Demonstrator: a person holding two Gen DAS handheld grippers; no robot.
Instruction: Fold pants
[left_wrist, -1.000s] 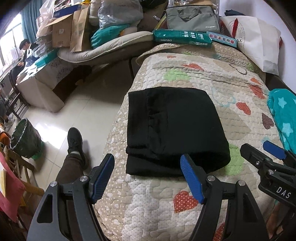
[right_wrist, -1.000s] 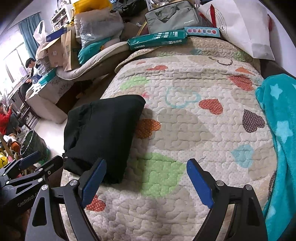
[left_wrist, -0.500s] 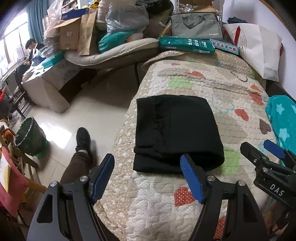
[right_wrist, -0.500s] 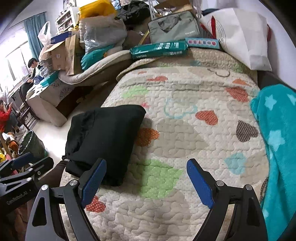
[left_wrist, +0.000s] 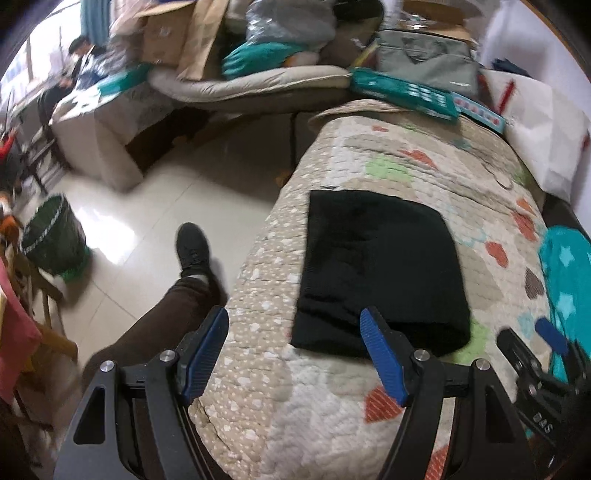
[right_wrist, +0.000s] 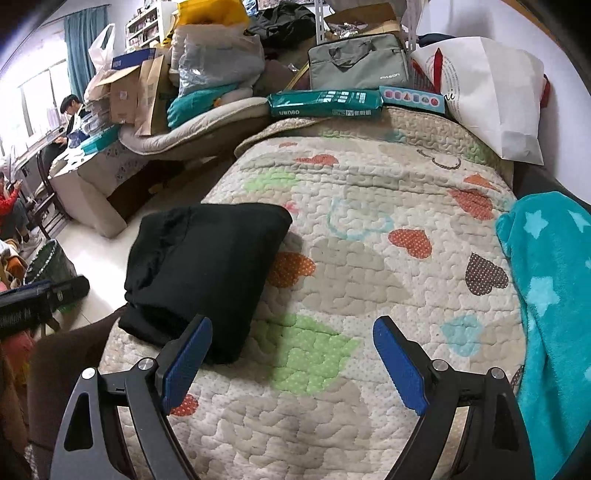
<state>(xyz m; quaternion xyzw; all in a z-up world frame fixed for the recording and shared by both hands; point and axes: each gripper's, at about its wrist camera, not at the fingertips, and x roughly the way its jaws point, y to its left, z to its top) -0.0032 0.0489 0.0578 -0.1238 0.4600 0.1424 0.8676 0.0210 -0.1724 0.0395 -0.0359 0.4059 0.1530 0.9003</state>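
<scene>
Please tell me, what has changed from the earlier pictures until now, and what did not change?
Both grippers drew back from the folded black pants, which look smaller and farther away in the left wrist view. The left gripper and right gripper stayed open and empty. The pants kept their folded shape and place on the quilt.

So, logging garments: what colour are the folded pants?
Plain black pants, clearest in the right wrist view.

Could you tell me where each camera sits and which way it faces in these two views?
Left wrist: on the left claw, looking over the bed's near edge at the folded black pants; the person's leg and shoe show.
Right wrist: on the right claw, looking up the quilt; pants lie left.
Shared: pants, quilt, teal blanket, each other's claw.
</scene>
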